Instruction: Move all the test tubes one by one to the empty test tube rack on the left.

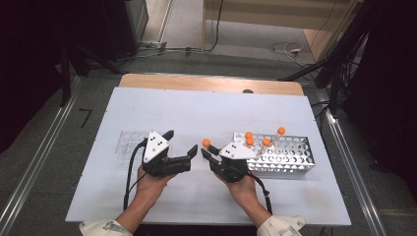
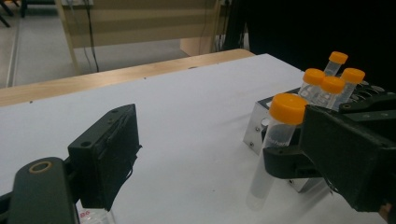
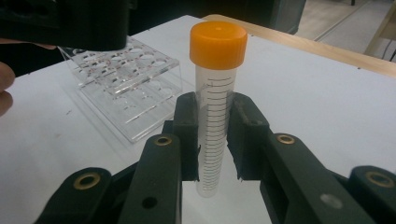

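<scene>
Black claws [image 1: 184, 142], cream sleeves [image 1: 101, 228]

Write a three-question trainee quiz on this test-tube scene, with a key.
1. True or false: the right gripper is shut on an orange-capped tube.
2. How many capped tubes stand in the metal rack? A two, B four, C six.
3. Which rack lies by the left gripper?

Key:
1. True; both pads press the tube's sides.
2. B, four.
3. The clear plastic rack; its visible holes look empty.
</scene>
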### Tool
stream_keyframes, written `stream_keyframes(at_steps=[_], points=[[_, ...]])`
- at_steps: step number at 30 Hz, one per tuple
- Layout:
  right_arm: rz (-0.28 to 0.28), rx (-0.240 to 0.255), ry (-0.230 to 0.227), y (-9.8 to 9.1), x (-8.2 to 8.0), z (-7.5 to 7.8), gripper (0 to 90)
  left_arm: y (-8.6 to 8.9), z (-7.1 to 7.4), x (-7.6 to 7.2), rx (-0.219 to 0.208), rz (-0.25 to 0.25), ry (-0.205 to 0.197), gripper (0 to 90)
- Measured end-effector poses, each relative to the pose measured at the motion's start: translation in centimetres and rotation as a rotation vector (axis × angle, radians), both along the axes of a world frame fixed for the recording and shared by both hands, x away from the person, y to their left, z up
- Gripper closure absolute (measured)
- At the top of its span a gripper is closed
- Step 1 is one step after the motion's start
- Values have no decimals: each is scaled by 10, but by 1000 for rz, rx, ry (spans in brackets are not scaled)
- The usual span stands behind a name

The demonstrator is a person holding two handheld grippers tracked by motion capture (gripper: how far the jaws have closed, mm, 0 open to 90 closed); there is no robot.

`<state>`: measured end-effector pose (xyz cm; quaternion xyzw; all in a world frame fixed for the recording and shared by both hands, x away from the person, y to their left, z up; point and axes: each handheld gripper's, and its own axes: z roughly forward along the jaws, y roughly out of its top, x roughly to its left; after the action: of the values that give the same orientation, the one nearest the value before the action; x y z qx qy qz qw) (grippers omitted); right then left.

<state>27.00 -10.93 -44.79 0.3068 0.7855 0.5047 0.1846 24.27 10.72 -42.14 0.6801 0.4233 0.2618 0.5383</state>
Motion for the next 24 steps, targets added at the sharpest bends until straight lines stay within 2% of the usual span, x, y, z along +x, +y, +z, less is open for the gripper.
stream_keyframes(at_steps=[11,21,24], points=[[43,2,3,10,-5,0,721,-13,-3,2,-15,-91,10,285],[60,4,2,13,-8,1,721,-20,-5,2,-24,-163,6,585],[61,7,2,13,-8,1,721,-21,-5,1,-19,-168,6,616]])
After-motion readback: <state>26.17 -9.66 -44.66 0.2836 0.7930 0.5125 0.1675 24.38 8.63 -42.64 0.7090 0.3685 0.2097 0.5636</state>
